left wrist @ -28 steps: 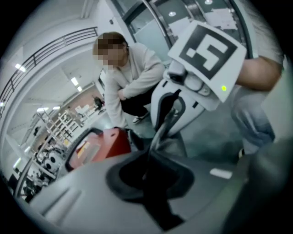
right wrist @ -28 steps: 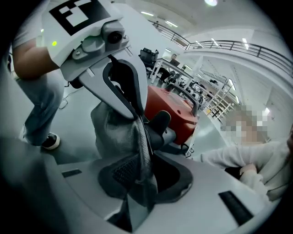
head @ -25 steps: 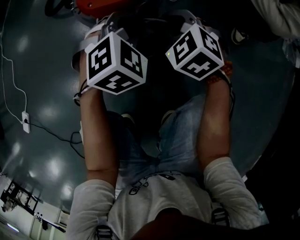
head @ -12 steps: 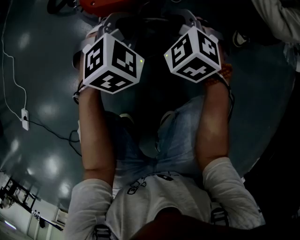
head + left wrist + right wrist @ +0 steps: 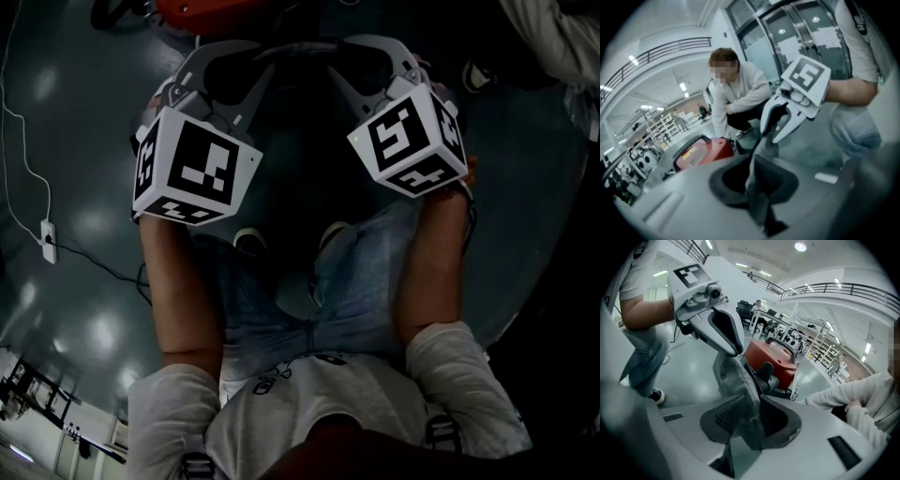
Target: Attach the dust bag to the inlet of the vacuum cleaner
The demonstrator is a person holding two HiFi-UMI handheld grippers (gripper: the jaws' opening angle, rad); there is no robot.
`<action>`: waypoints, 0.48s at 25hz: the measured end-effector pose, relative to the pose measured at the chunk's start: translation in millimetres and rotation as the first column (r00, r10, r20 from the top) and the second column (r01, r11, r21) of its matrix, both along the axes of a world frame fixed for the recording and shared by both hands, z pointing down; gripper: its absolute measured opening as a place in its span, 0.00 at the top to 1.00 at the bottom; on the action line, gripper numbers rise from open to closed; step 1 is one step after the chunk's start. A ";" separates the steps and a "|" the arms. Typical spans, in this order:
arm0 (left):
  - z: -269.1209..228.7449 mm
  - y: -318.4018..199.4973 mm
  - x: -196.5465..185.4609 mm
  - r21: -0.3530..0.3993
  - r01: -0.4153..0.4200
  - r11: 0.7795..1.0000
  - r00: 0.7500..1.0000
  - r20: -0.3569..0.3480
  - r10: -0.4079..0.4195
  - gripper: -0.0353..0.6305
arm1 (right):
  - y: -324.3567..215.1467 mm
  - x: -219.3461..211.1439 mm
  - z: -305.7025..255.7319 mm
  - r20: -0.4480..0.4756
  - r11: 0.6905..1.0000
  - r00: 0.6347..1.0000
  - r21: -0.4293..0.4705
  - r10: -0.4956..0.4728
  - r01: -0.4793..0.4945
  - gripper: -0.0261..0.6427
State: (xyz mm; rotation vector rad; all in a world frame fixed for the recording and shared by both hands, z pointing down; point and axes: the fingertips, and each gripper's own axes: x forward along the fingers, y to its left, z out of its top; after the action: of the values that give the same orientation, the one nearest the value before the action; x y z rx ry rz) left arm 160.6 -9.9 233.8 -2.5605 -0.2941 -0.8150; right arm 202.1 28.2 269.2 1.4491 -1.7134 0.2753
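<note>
Pinching bag (image 5: 733,380), L gripper (image 5: 755,182), R gripper (image 5: 752,420), jaws opening

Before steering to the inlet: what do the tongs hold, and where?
The dust bag, between left tongs and right tongs, each pinching a fabric edge; the right jaws have just been opening, cloth between them.

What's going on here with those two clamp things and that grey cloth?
A person holds a gripper in each hand. The left gripper and the right gripper both pinch a grey dust bag, held up between them. The right gripper's jaws have just been opening slightly, with the bag between them. A red vacuum cleaner stands on the floor ahead, and a second person crouches beside it. The bag is not on the vacuum yet.
</note>
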 end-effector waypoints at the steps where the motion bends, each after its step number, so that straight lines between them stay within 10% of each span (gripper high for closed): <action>1: -4.9 3.2 -1.1 -0.015 -0.001 1.000 1.000 -0.021 0.001 0.91 | 2.7 -6.7 -4.7 0.035 1.000 0.999 0.021 -0.007 0.006 0.83; 12: -17.4 16.3 13.2 -0.049 0.085 0.995 0.991 -0.104 -0.090 0.94 | -20.0 -30.9 -59.1 0.351 0.934 0.935 0.312 0.060 -0.177 0.93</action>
State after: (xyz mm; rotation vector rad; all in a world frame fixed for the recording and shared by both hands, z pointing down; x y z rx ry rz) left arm 173.8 6.4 216.4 -2.6635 -0.1700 -0.7070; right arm 171.2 8.2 210.1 1.8490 -2.0236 0.3194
